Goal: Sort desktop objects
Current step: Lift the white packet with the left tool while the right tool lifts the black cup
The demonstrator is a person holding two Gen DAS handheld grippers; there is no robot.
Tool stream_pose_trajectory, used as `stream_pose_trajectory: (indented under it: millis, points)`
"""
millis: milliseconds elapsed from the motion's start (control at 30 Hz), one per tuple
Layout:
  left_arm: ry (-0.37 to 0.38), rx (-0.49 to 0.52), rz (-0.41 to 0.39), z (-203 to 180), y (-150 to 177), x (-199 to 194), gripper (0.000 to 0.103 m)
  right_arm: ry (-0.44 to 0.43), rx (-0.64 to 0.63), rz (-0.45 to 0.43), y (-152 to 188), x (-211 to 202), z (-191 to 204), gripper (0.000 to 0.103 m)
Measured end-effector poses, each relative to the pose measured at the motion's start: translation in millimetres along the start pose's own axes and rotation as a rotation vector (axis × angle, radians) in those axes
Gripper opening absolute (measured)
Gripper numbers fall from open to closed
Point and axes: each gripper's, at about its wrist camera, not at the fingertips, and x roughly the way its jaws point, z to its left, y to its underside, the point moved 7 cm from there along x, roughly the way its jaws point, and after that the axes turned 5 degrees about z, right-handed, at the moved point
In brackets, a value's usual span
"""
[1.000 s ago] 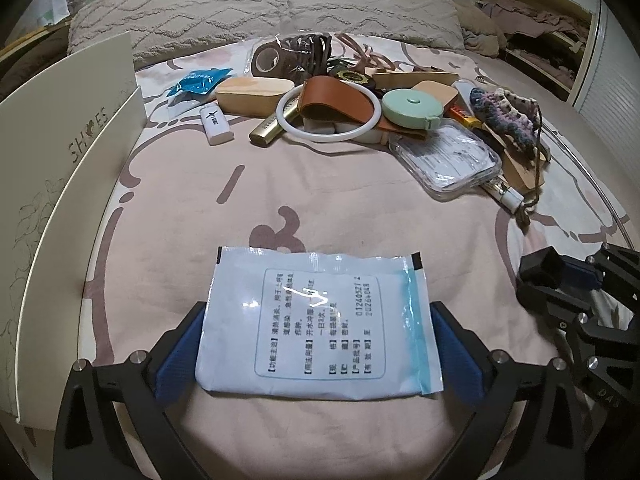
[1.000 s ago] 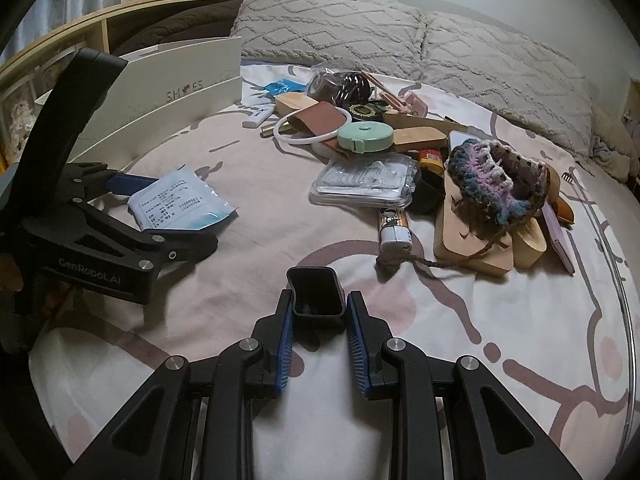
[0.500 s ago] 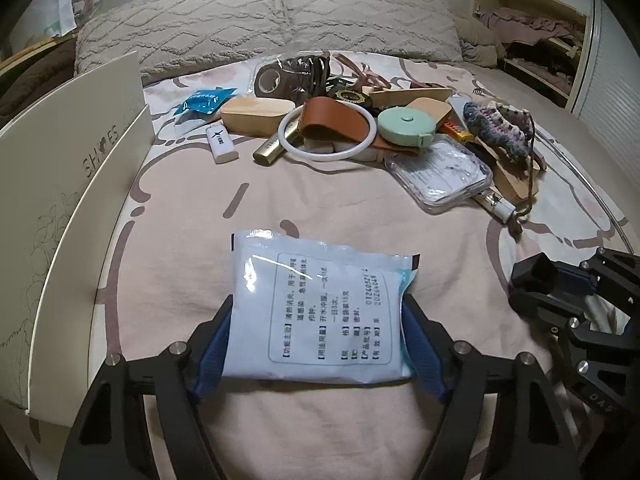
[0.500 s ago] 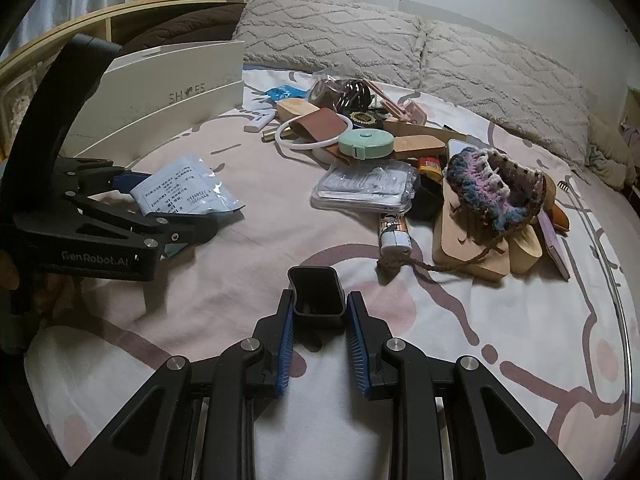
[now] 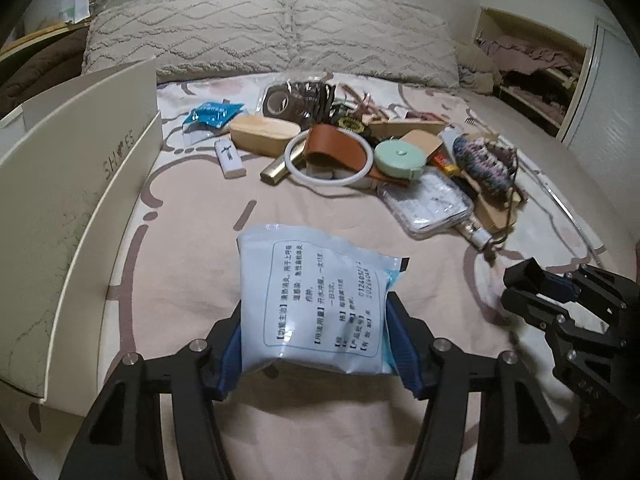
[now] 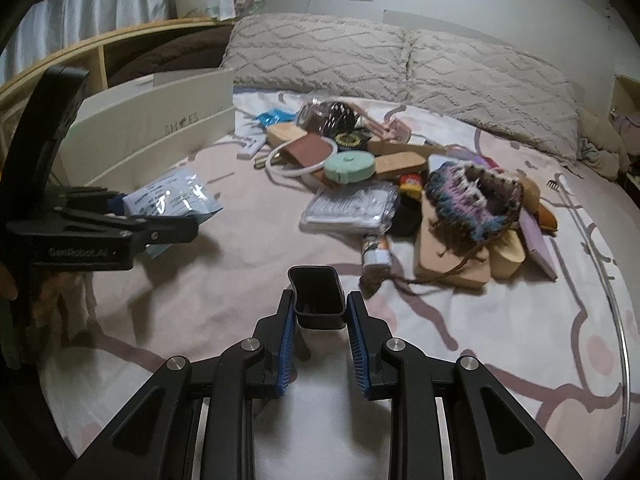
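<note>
My left gripper (image 5: 316, 344), jaws just closing, pinches the sachet (image 5: 316, 300); my right gripper (image 6: 319, 322) clamps a black cup (image 6: 316, 294).

A pale blue sachet (image 5: 320, 300) with black printed text is bowed and tilted up off the bedspread, near centre. A small black open cup (image 6: 317, 296) stands upright to its right. Farther off lies a heap: a mint tape measure (image 5: 398, 159), white ring (image 5: 330, 158), brown leather strap (image 5: 338, 148), clear pouch (image 5: 430, 200) and crocheted piece (image 5: 484, 162).
</note>
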Motion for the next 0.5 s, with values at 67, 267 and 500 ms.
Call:
stream_pose_trajectory:
  millis: [67,267,500]
  points:
    - [0.009,0.001,-0.014,-0.7,-1.9,-6.3,0.062,0.007,0.005,-0.015,-4.6,-5.0,-0.8,0.026]
    - [0.012,0.017,-0.061,-4.0,-17.7,-26.9,0.062,0.018,0.022,-0.038,-14.8,-15.8,-3.9,0.026]
    - [0.007,-0.003,-0.122,-6.1,-52.4,-48.7,0.062,0.014,0.048,-0.076,-39.7,-27.8,-6.4,0.026]
